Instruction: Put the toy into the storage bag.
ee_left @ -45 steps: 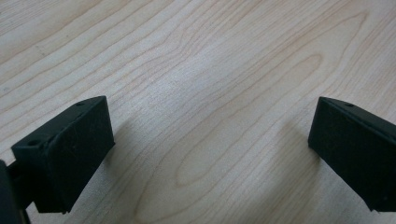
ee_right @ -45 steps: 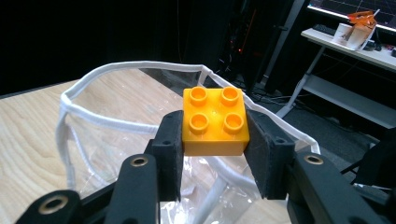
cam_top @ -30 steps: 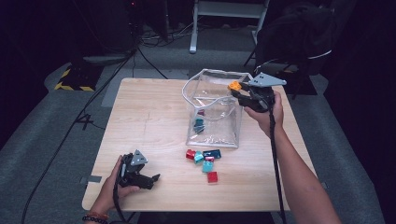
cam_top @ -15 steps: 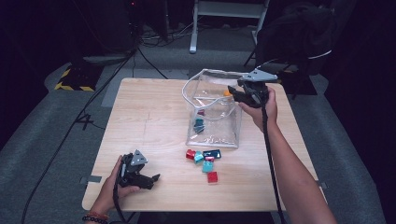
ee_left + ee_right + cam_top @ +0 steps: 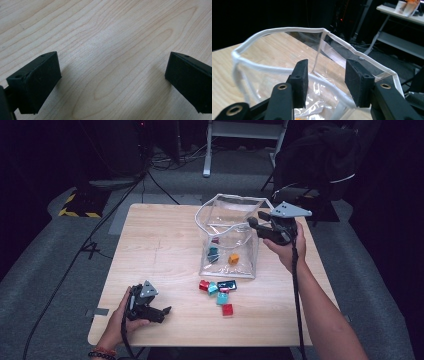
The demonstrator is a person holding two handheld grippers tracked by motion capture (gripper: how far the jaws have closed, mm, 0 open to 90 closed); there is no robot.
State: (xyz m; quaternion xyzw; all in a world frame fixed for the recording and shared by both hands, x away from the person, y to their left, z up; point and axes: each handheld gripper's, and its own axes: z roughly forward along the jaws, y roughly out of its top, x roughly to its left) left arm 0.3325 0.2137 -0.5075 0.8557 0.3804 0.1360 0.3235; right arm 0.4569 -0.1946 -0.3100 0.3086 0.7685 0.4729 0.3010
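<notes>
Clear bag (image 5: 230, 237): upright on counter (image 5: 160, 250), white-rimmed, transparent, small coloured blocks inside | right gripper (image 5: 253, 221): fingers just opened, empty, above rim | left gripper (image 5: 167, 310): fingers spread, empty

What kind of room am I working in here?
Probably a lab or recording studio, not a home: a lone wooden table on grey carpet, cables trailing across the floor, hazard tape, and dark surroundings with a metal desk frame behind.
</notes>
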